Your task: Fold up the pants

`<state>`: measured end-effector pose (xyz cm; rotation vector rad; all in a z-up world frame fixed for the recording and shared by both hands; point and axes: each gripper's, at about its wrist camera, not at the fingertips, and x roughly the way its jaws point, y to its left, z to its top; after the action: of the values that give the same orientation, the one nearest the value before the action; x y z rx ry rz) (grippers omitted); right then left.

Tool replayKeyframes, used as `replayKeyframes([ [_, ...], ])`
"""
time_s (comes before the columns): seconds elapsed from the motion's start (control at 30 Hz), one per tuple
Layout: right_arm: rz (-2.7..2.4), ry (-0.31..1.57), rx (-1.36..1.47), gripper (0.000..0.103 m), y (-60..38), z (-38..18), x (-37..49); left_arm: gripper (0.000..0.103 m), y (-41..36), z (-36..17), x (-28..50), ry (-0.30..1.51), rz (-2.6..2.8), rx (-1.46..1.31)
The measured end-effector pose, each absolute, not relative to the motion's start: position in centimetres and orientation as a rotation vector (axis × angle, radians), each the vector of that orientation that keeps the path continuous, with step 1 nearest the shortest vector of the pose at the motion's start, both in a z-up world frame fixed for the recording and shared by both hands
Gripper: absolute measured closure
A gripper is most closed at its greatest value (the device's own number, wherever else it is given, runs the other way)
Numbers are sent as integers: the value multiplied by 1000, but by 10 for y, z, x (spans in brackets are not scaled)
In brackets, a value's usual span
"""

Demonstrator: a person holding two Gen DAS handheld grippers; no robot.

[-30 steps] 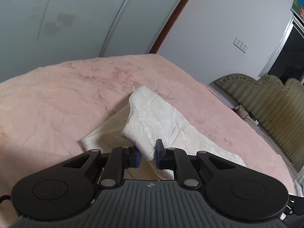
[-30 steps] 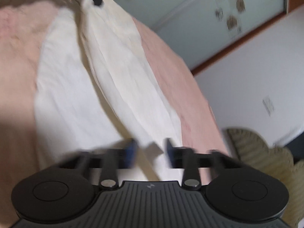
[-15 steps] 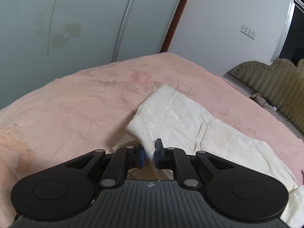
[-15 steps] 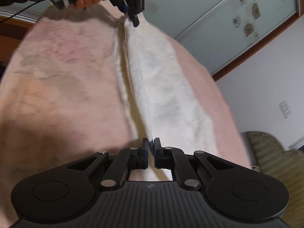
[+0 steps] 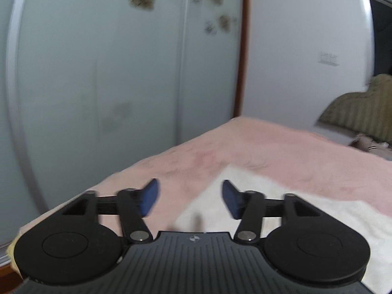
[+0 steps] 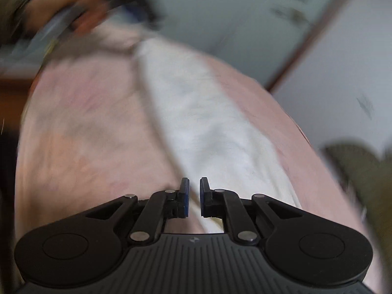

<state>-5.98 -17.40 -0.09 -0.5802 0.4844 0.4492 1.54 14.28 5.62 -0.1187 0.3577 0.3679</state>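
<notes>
The white pants (image 6: 203,122) lie as a long folded strip on the pink bed cover (image 6: 80,142). In the left wrist view the pants (image 5: 306,210) lie low and to the right. My left gripper (image 5: 189,197) is open and empty, raised above the pants' near end. My right gripper (image 6: 194,196) has its blue pads a narrow gap apart at the pants' other end; the blurred view does not show whether any cloth sits between them. The person's hand with the left gripper (image 6: 80,17) shows blurred at the top left of the right wrist view.
Frosted sliding wardrobe doors (image 5: 98,85) stand beyond the bed. An olive padded headboard (image 5: 362,112) is at the right. A white wall with a socket (image 5: 328,57) is behind it. The pink cover (image 5: 281,147) spreads around the pants.
My left gripper has opened, let go of the pants' end and lifted up. My right gripper's pads have parted slightly. Both views are now blurred by motion.
</notes>
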Motion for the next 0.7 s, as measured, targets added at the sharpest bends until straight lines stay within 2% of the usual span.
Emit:
replayKeyframes([
  [0.17, 230, 718, -429, 95, -231, -28, -40, 31, 70, 43, 32, 450, 8, -30],
  [0.37, 83, 644, -120, 93, -316, 7, -81, 30, -24, 22, 29, 464, -303, 147],
  [0.4, 4, 628, -49, 89, -342, 11, -86, 30, -36, 18, 26, 454, -345, 176],
  [0.47, -148, 569, 145, 72, -409, 15, -98, 29, -55, 11, 23, 434, -410, 229],
  [0.53, -314, 503, 349, 36, -479, 11, -112, 29, -71, -1, 17, 427, -446, 277],
  [0.6, -458, 483, 462, 34, -536, 3, -116, 29, -85, -8, 17, 436, -467, 295],
  [0.7, -499, 555, 545, 34, -589, -14, -108, 29, -91, -19, 18, 466, -493, 275],
])
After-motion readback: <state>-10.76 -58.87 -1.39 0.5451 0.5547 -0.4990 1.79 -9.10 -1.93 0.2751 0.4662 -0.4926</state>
